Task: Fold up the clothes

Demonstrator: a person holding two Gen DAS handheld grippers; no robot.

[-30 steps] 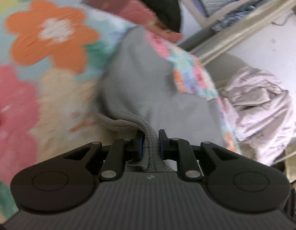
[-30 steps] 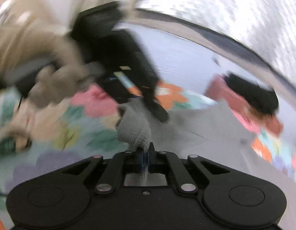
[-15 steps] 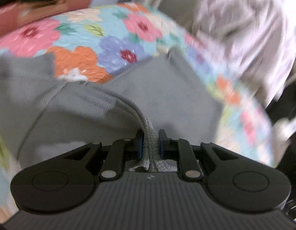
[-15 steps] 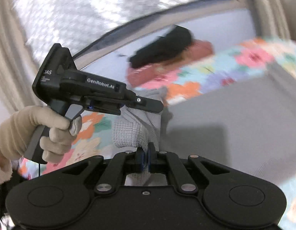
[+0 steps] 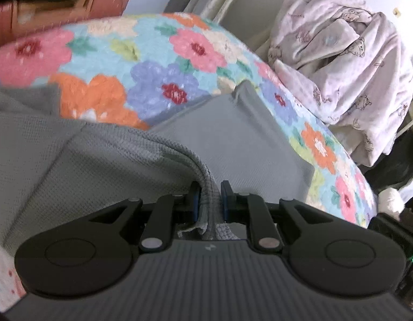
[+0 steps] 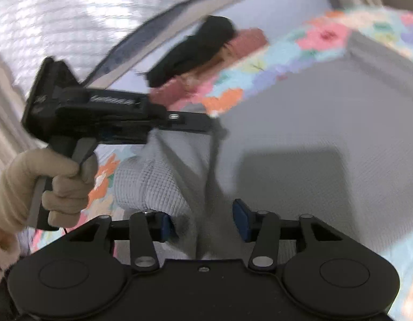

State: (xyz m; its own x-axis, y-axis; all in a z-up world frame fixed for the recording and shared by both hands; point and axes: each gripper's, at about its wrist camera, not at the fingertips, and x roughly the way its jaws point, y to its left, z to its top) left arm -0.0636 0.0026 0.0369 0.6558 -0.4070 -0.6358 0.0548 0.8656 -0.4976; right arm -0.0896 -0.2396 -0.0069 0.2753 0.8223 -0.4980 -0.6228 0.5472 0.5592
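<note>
We saw the floral bed carrying the grey garment, which lay spread flat ahead of both tools with its long side running away from us; our left gripper, tilted downward, pinched a bunched edge in narrow jaws; our right gripper, just beside it, stood wide, a fold lying loose between its jaws.

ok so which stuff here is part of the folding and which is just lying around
In the job:
- grey knit garment
- left gripper, fingers shut on the garment's edge
- right gripper, fingers apart with grey cloth between them

Lying about:
- floral bedspread, only the surface underneath
- pale printed clothes heap, perhaps next
- black item on the reddish pillow
</note>
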